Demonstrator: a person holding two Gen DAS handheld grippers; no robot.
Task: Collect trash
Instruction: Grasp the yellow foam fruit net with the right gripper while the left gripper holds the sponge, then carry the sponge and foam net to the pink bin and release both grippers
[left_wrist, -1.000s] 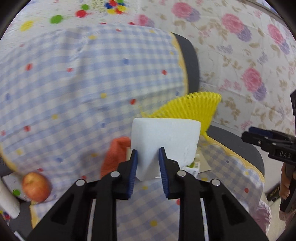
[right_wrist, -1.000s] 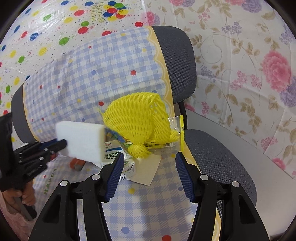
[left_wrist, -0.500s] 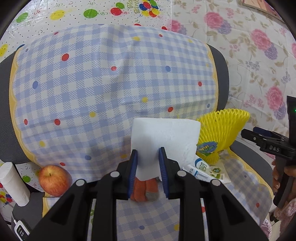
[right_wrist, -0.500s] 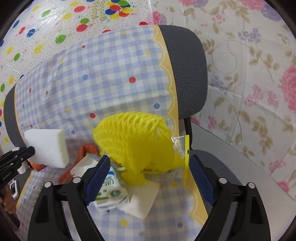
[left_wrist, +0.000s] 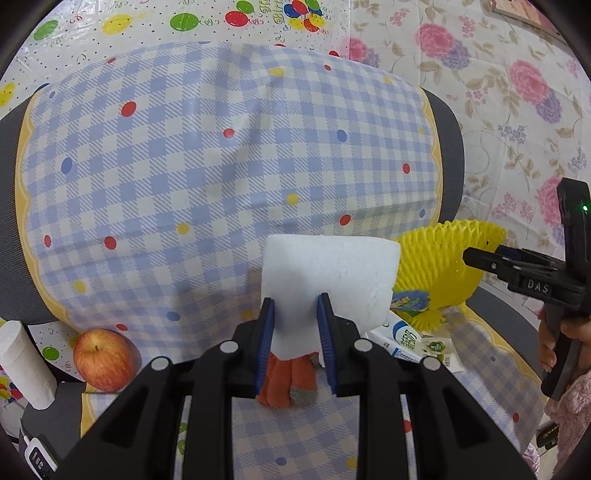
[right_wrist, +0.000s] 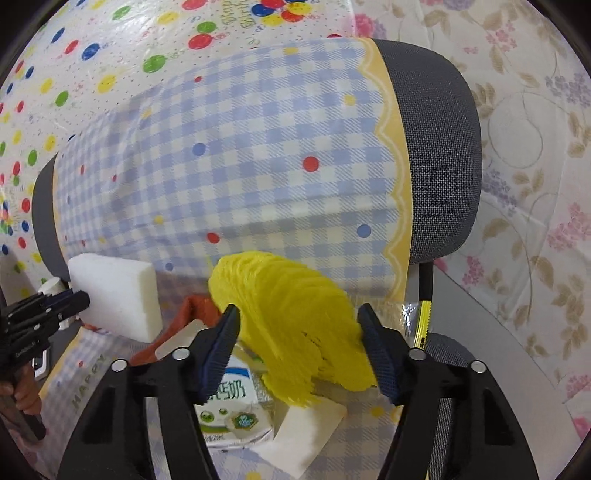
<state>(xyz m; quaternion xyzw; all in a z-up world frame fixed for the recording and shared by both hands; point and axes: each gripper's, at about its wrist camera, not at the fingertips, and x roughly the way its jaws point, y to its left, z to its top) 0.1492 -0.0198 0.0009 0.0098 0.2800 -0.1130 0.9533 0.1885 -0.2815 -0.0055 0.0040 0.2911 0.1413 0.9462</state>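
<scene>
Both my tongs point down at the chair (left_wrist: 448, 155) draped in checked cloth (left_wrist: 221, 166). On its seat, my right tongs (right_wrist: 299, 347) have just been narrowing around the yellow foam net (right_wrist: 295, 317), pads at its sides. My left tongs (left_wrist: 294, 343) pinch the white foam block (left_wrist: 328, 273) above the seat, over an orange glove (left_wrist: 284, 380). An apple (left_wrist: 101, 360) sits at the seat's left edge.
</scene>
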